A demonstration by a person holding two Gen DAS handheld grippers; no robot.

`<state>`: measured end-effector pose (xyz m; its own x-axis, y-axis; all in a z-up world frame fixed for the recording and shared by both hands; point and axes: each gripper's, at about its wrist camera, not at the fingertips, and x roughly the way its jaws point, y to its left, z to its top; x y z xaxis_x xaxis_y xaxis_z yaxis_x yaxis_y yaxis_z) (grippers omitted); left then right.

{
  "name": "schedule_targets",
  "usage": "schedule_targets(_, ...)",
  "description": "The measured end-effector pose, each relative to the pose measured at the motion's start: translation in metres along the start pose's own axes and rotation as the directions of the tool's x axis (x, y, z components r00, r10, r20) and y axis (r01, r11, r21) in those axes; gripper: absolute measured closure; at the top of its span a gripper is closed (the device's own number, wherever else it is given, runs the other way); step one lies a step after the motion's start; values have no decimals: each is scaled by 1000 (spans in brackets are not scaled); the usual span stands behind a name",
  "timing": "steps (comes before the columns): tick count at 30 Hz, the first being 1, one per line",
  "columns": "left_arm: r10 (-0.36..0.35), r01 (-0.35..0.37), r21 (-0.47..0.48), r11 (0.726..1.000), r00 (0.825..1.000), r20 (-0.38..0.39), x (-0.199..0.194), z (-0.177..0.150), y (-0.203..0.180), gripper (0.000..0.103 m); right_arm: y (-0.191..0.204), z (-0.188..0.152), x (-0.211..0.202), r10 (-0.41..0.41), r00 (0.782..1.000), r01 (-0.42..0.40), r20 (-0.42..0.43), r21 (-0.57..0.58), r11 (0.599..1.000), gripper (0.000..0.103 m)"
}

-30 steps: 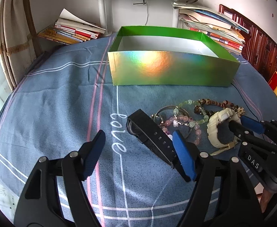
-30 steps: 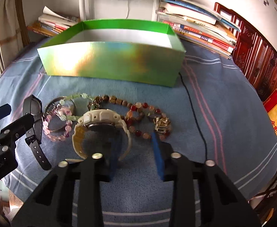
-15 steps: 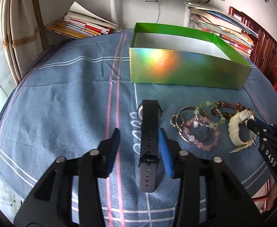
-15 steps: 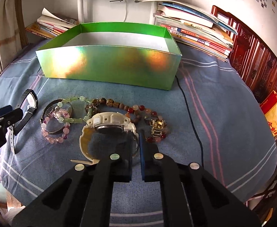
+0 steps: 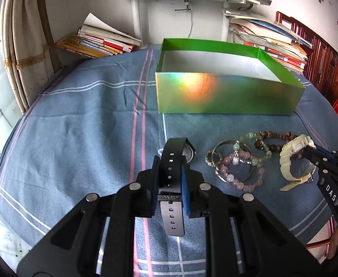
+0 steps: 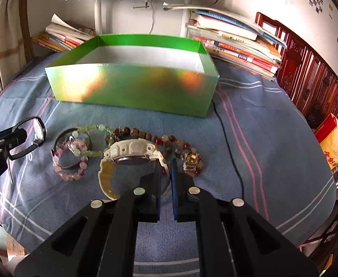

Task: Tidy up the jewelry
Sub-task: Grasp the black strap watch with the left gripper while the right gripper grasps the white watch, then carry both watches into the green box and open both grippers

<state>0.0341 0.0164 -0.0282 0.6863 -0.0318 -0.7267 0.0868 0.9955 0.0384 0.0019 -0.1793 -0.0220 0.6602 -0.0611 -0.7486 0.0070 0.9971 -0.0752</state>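
The left hand-held gripper [image 5: 170, 182] is closing on the black watch [image 5: 173, 161] strap. The right hand-held gripper [image 6: 165, 175] clamps the white watch [image 6: 132, 154] strap, at 6 o'clock from the green box [image 6: 132, 90].

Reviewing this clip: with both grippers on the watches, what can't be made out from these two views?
- Green box floor: near part hidden by its front wall, both views.
- Black watch dial: covered by its own strap, left wrist view.
- White watch face: seen edge-on, unreadable.
- Right gripper's strap contact: hidden behind its fingers.
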Motion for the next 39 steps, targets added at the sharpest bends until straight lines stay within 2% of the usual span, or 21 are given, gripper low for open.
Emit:
schedule_targets(6, -6, 7, -3, 1000, 998, 58, -17, 16, 1, 86, -7, 21, -22, -27, 996, 26, 88, 11, 1000, 95)
schedule_targets(10, -12, 12, 2, 1000, 997, 82, -24, 21, -3, 86, -2, 23, -19, -20, 997, 21, 80, -4, 1000, 95)
schedule_targets(15, -24, 24, 4, 1000, 998, 64, -21, 19, -5, 86, 6, 17, -11, 10, 999, -9, 41, -17, 1000, 95)
schedule_targets(18, -19, 19, 4, 1000, 996, 86, -26, 27, -4, 86, 3, 26, -20, 8, 997, -8, 79, -5, 1000, 95)
schedule_targets(22, -18, 15, 21, 1000, 985, 173, -45, 52, -6, 86, -8, 61, -43, 17, 984, -22, 178, 27, 999, 95)
schedule_targets(25, -13, 5, 32, 999, 966, 257, -59, 86, -10, 86, -15, 96, -54, -25, 965, 10, 260, 60, 998, 95)
schedule_targets(28, -35, 26, 35, 999, 957, 287, -55, 124, -13, 86, -20, 129, -47, -17, 961, -7, 275, 87, 996, 95)
schedule_targets(30, -45, 36, 38, 999, 963, 266, -38, 142, -18, 86, -20, 144, -26, 4, 972, -29, 237, 103, 994, 95)
schedule_targets(32, -77, 72, 30, 997, 976, 206, -10, 154, -20, 86, -15, 150, 8, 7, 987, -25, 161, 106, 994, 95)
schedule_targets(35, -118, 117, 16, 993, 987, 107, 33, 158, -24, 86, -3, 147, 55, 9, 999, -14, 53, 99, 995, 94)
schedule_targets(37, -122, 121, 23, 992, 990, 73, 56, 155, -27, 86, 3, 145, 73, 16, 1000, -18, 22, 97, 995, 94)
schedule_targets(38, -113, 111, 31, 993, 992, 58, 66, 154, -29, 84, 6, 143, 78, 11, 1000, -13, 18, 93, 996, 91)
schedule_targets(39, -100, 98, 31, 995, 994, 49, 72, 154, -29, 77, 8, 143, 80, 7, 1000, -8, 16, 83, 996, 89)
